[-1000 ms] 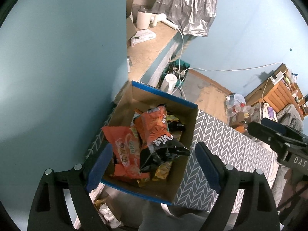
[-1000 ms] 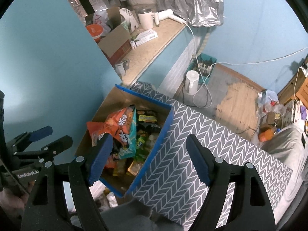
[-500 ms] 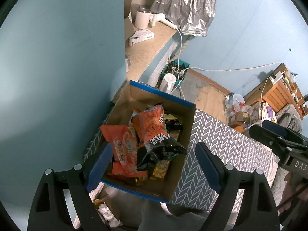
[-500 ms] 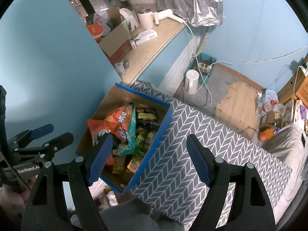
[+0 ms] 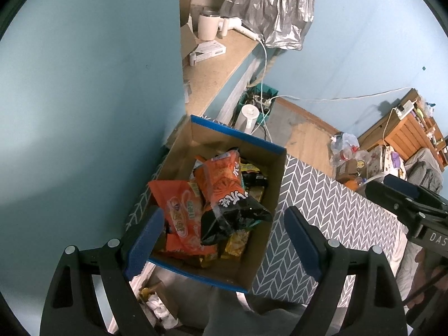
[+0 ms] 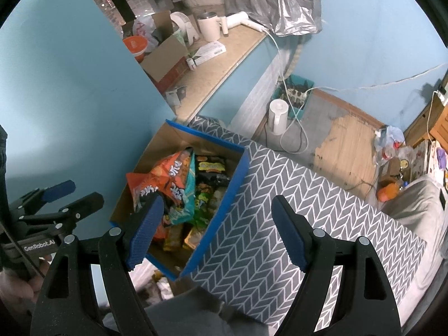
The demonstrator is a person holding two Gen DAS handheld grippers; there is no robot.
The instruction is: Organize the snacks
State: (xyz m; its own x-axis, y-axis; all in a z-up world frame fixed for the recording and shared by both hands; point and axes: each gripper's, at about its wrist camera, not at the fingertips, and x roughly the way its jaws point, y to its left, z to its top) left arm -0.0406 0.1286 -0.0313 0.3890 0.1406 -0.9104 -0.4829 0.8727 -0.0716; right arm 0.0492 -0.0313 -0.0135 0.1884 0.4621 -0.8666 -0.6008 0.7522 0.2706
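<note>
- Left gripper (image 5: 221, 235) released, jaws wide, nothing held, above the box (image 5: 275, 196)
- Right gripper (image 6: 215, 231) released, empty, over the box's blue edge
- Snack bags (image 5: 184, 212) piled inside the box on the patterned cloth (image 6: 308, 210)

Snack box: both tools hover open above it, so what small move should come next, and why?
Probably lower the left tool onto the orange-and-black chip bag. It lies on top of the heap in the box, under those open jaws, and neither tool holds anything.
</note>
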